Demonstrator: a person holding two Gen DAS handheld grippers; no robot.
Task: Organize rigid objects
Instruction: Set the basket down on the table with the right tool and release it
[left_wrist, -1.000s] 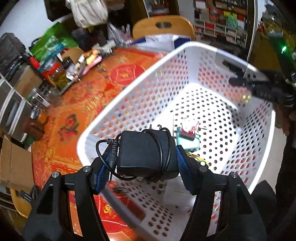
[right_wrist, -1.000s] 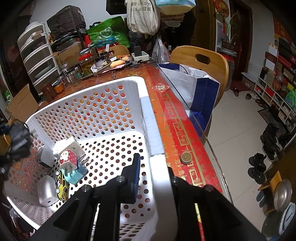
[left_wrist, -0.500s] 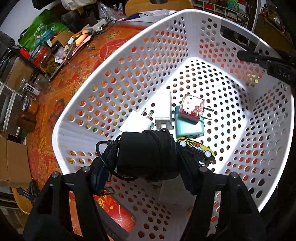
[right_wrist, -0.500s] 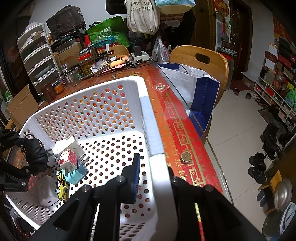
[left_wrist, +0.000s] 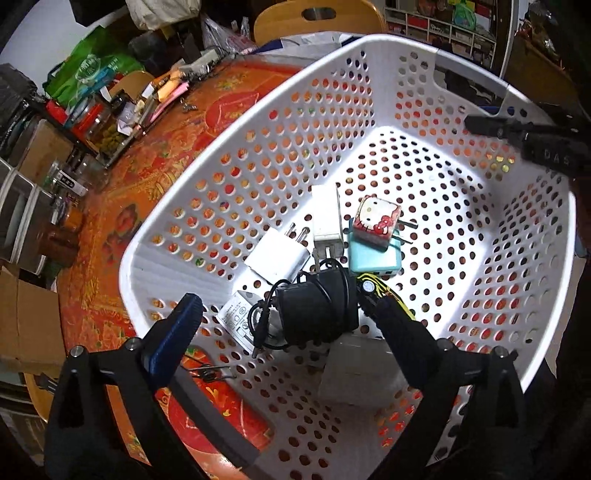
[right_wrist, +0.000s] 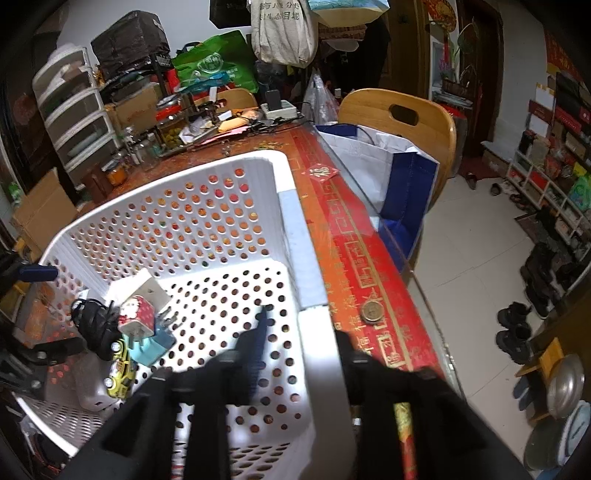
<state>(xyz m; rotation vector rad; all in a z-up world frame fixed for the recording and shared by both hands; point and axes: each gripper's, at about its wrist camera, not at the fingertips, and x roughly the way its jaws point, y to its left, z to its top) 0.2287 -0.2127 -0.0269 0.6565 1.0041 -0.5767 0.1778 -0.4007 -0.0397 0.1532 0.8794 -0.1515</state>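
A white perforated basket stands on the red patterned table. My left gripper is open above its near wall. The black power adapter with its wound cord lies free on the basket floor between the fingers. Beside it lie white chargers, a Hello Kitty plug on a teal block, and a yellow toy car. My right gripper is shut on the basket's rim. The adapter and the Hello Kitty plug also show in the right wrist view.
Jars, papers and bags crowd the table's far end. A wooden chair with a white and blue bag stands by the table's right edge. A coin lies beside the basket. Drawers and cardboard boxes stand at the left.
My left gripper carried the black adapter down into the basket, then opened and let it go among the chargers. My right gripper kept its hold on the rim.
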